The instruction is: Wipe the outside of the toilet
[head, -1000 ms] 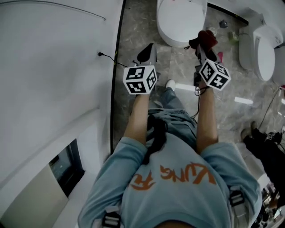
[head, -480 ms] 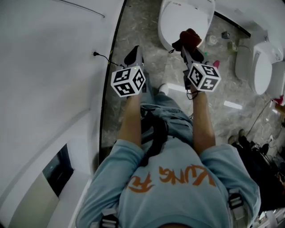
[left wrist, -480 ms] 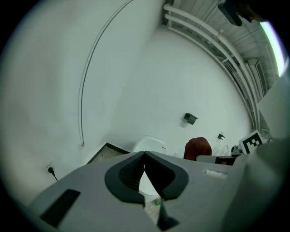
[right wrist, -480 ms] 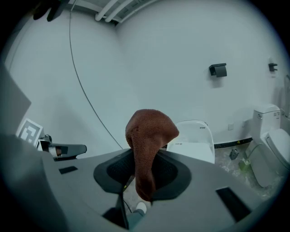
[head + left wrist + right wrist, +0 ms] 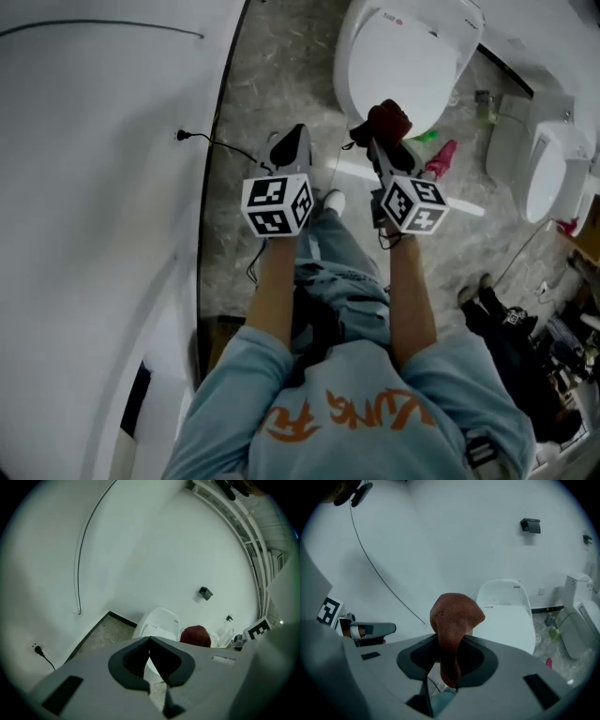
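Observation:
A white toilet [image 5: 403, 66] with its lid down stands at the top of the head view. My right gripper [image 5: 375, 141] is shut on a red-brown cloth [image 5: 386, 120], which sits just before the bowl's front edge. In the right gripper view the cloth [image 5: 452, 620] bunches up out of the jaws, with the toilet [image 5: 506, 616] behind it. My left gripper [image 5: 289, 145] hangs over the floor left of the bowl, shut and holding nothing. In the left gripper view its tips [image 5: 149, 639] meet, with the toilet [image 5: 157, 625] and the cloth [image 5: 196, 635] ahead.
A curved white wall [image 5: 103, 187] runs along the left, with a plug and cable [image 5: 183, 136] at its foot. A second white toilet [image 5: 544, 178] stands at the right. A pink bottle [image 5: 441, 157] and a green item [image 5: 427, 137] lie on the marble floor [image 5: 281, 84].
The person has stepped toward the toilet, and both grippers have come nearer to it. The cloth has gone from beside the bowl to its front edge. Both jaws stay as they were.

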A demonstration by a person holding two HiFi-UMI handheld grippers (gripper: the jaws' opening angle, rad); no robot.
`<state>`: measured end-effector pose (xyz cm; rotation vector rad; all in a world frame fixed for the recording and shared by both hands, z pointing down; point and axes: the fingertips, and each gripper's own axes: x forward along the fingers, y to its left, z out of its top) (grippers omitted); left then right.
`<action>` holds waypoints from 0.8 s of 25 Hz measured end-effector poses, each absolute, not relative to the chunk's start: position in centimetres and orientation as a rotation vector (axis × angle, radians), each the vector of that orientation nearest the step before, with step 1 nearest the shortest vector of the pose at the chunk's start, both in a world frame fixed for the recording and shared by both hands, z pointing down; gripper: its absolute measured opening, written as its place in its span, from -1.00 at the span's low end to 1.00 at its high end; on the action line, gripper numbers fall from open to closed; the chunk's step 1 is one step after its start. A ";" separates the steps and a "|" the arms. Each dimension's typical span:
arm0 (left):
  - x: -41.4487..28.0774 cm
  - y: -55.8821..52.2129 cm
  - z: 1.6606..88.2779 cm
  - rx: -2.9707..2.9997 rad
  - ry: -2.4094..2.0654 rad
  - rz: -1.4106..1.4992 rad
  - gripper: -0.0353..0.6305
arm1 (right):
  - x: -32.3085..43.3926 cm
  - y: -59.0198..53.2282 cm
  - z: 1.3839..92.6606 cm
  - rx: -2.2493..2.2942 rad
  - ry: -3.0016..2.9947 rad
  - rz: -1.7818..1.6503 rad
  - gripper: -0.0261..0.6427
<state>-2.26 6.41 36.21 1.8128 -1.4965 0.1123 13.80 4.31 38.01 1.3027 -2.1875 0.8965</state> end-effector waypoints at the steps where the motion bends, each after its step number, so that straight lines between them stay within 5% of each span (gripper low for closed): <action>1: -2.7 5.9 37.4 1.804 -1.481 0.123 -0.89 | 12.7 4.0 39.4 1.291 -2.177 0.920 -0.60; 20: -9.3 -2.5 55.2 1.803 -1.309 0.381 -0.88 | 3.1 -4.9 59.2 1.417 -2.036 1.204 -0.60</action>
